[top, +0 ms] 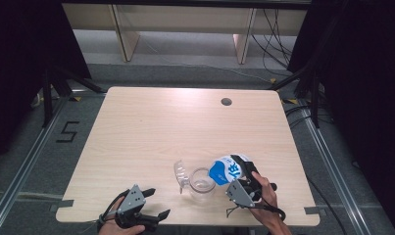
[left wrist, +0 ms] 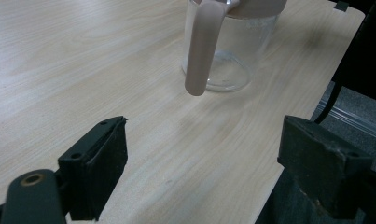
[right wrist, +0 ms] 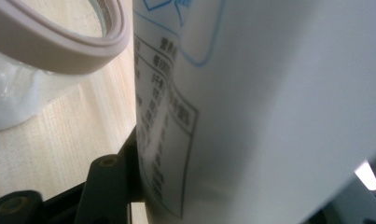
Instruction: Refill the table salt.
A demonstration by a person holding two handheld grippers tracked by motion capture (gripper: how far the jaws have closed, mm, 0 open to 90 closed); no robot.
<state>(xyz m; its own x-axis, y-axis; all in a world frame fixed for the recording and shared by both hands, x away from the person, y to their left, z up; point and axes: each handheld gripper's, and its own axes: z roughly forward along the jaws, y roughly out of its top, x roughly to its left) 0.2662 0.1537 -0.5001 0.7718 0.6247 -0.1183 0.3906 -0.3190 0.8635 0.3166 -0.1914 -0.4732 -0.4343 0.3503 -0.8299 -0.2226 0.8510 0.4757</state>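
Observation:
A clear glass jug (top: 201,185) with a pinkish rim stands near the table's front edge, its flip lid (top: 179,172) swung open to the left. My right gripper (top: 248,171) is shut on a white and blue carton (top: 227,169), which is tilted with its top over the jug's mouth. In the right gripper view the carton (right wrist: 251,107) is close up, beside the jug's rim (right wrist: 59,44), and one black finger (right wrist: 106,186) presses its side. My left gripper (top: 158,201) is open and holds nothing, left of the jug. In its own view the left gripper (left wrist: 204,140) faces the jug's pinkish handle (left wrist: 202,46).
The light wooden table (top: 185,127) has a round cable hole (top: 226,102) at the back right. Its front edge runs just behind both hands. Cables and dark stands line the floor on both sides, with wooden furniture legs (top: 126,34) beyond the table.

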